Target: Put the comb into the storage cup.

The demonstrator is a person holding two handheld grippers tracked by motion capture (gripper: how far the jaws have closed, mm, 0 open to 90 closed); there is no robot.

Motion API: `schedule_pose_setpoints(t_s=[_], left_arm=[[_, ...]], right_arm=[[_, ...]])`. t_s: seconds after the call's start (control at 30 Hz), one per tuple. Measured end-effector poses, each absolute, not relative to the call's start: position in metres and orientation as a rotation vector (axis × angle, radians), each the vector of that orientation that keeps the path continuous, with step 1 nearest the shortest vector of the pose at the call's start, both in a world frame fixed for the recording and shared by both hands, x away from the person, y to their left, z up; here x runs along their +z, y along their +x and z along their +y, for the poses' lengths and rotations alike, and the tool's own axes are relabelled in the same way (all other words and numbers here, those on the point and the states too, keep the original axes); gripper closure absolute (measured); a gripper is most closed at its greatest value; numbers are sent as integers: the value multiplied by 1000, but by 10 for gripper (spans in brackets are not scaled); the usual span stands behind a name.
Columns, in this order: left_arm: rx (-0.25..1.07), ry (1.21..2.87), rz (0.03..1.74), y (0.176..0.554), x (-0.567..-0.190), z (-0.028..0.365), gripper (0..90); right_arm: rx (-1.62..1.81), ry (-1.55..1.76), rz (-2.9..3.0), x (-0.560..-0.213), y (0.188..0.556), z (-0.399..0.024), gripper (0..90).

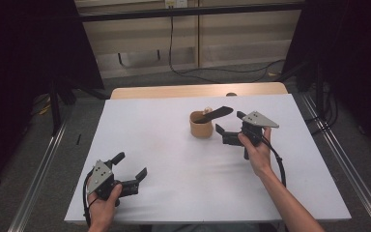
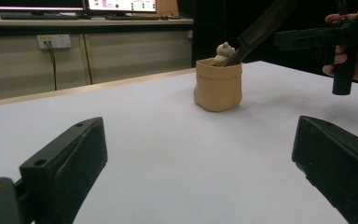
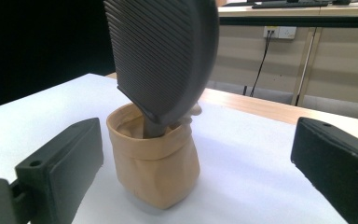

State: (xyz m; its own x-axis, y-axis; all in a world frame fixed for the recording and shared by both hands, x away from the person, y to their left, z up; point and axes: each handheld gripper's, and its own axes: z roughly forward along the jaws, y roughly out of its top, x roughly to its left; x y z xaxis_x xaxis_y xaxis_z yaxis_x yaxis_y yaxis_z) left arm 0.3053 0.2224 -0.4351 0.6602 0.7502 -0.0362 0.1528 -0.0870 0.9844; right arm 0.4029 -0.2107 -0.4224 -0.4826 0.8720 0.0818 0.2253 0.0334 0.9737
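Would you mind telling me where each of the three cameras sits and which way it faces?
High view: above the person's side, looking forward and down on the white table; forearms, left gripper, right gripper.
Left gripper view: on the left gripper, looking low across the table at the tan pouch; open jaws.
Right gripper view: on the right gripper, close to the pouch and black comb; open jaws.
Shared: all show the pouch with the comb.
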Motion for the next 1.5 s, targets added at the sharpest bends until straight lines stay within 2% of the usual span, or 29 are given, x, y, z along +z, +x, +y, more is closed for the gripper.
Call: schedule_pose_setpoints(t_s=[1.5], left_arm=[[624,1572,838,297,-433,226,34]], right_arm=[[1419,1131,1637,-425,333,-246,4]])
